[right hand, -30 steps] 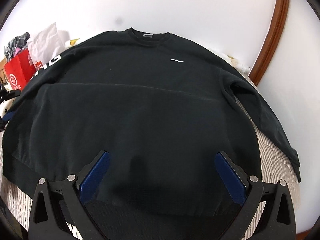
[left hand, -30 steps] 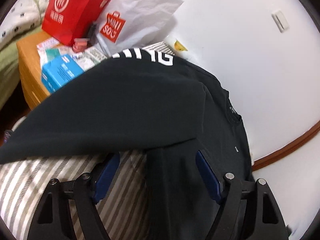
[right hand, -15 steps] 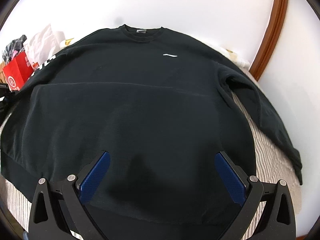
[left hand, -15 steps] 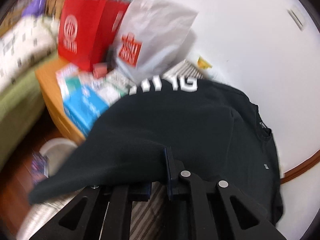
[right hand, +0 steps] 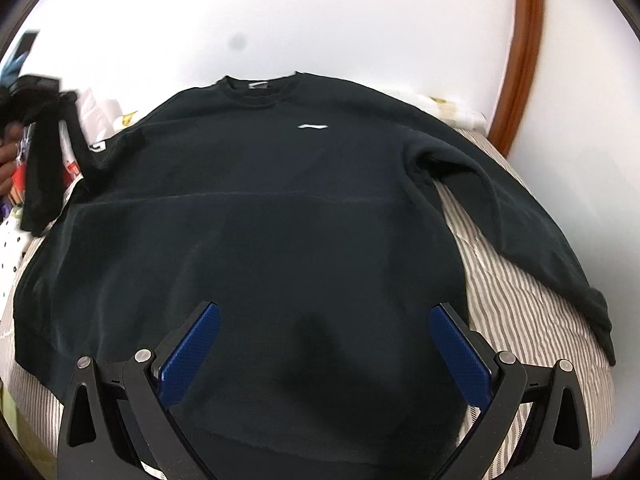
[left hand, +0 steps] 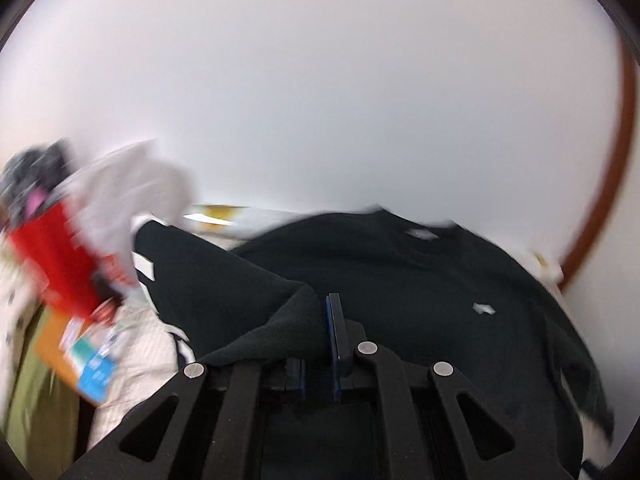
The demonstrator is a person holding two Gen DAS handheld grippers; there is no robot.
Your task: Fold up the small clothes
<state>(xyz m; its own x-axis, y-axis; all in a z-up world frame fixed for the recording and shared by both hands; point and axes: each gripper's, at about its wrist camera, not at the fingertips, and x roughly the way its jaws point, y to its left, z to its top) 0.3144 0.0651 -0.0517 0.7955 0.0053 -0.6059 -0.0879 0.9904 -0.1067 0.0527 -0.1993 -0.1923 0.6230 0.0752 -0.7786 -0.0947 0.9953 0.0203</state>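
A black sweatshirt [right hand: 280,208] lies face up on a striped bed [right hand: 520,304], collar toward the wall, its right sleeve [right hand: 520,216] stretched out. My right gripper [right hand: 326,344] is open and empty, hovering over the sweatshirt's lower body. My left gripper [left hand: 320,320] is shut on the sweatshirt's left sleeve [left hand: 248,300], with the cuff pinched between the blue pads. In the right wrist view that sleeve [right hand: 44,160] hangs lifted at the far left, with the left gripper above it.
A red bag [left hand: 56,256] and a white bag [left hand: 132,192] stand on a wooden side table [left hand: 52,336] left of the bed. A white wall rises behind, with a curved wooden trim [right hand: 520,52] at the right.
My left gripper has closed on the left sleeve and lifted it, swinging to the right toward the sweatshirt's body. My right gripper has stayed open over the lower body.
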